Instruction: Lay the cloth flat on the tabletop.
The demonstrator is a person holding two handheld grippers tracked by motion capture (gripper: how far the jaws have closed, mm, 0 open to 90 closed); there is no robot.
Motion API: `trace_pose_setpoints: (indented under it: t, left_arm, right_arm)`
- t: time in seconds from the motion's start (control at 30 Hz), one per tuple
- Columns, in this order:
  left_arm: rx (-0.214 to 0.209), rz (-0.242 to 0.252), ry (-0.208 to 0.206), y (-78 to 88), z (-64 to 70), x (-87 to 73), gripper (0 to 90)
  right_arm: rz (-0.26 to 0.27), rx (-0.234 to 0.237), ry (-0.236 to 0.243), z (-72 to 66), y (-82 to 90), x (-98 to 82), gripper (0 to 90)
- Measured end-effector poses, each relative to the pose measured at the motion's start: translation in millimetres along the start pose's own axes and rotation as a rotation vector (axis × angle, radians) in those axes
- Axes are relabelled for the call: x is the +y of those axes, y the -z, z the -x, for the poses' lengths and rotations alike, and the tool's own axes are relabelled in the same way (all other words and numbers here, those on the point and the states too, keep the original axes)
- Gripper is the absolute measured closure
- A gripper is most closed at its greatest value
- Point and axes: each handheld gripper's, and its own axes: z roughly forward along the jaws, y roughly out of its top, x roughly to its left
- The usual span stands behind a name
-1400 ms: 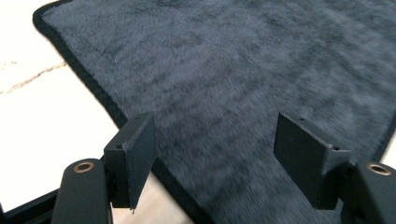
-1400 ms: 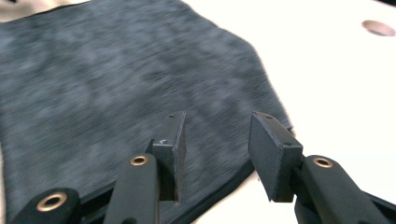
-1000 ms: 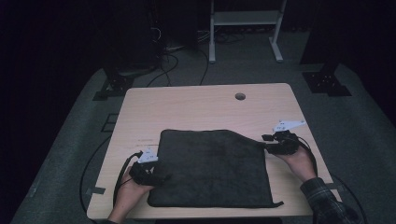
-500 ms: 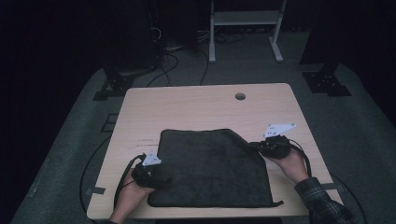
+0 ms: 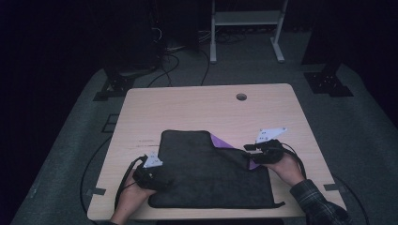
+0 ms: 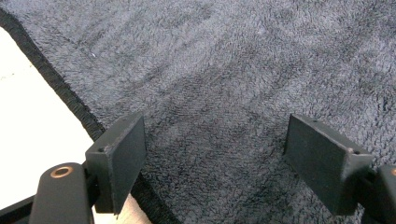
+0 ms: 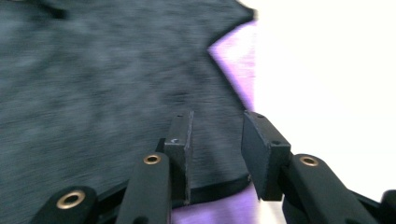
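High view: the dark towel [image 5: 211, 171] lies on the near half of the wooden table [image 5: 202, 108], its far-right corner lifted over a purple underside [image 5: 220, 140]. The right gripper [image 5: 248, 149], jaws part open after widening, has no hold, so the corner may drop back. The left gripper [image 5: 162, 180] gapes, pinning nothing, so the towel could slide. Dark carpet and cables surround the table.

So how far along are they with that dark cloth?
Barely begun. The dark cloth lies mostly flat on the table. Its right edge is rumpled inward, baring a purple sheet underneath. The right tongs have just been opening at that edge, not pinching it. The left tongs stand open over the cloth's left side. Any folding remains.
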Motion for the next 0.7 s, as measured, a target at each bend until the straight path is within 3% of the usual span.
trace_pose_setpoints:
  t: [0.07, 0.23, 0.37, 0.43, 0.6, 0.67, 0.7]
  left_arm:
    - [0.001, 0.010, -0.003, -0.6, 0.5, -1.0, 19.1]
    - [0.001, 0.019, -0.007, -1.1, 0.3, -1.9, 18.2]
    - [0.000, 0.026, -0.009, -1.0, 0.1, -3.1, 18.0]
    - [-0.001, 0.028, -0.009, -1.0, 0.1, -3.4, 17.9]
    - [0.000, 0.033, -0.010, -0.9, 0.0, -4.2, 17.9]
    - [-0.002, 0.037, -0.009, -1.0, -0.1, -4.6, 17.6]
    - [-0.005, 0.051, -0.009, -1.4, -0.4, -6.0, 17.4]
  right_arm:
    - [0.000, -0.011, -0.023, 6.6, -5.9, -1.8, 61.1]
    - [-0.062, 0.024, -0.063, 16.6, -25.0, -11.1, 60.3]
    - [-0.063, 0.050, -0.059, 15.2, -26.4, -10.8, 79.0]
    - [-0.064, 0.050, -0.053, 14.3, -25.9, -10.2, 81.0]
    - [-0.016, 0.004, -0.043, 15.8, -14.9, -5.8, 82.8]
    - [-0.021, -0.001, -0.042, 17.9, -12.7, -4.4, 82.8]
    - [0.001, -0.060, -0.040, 24.8, -3.9, 0.7, 82.9]
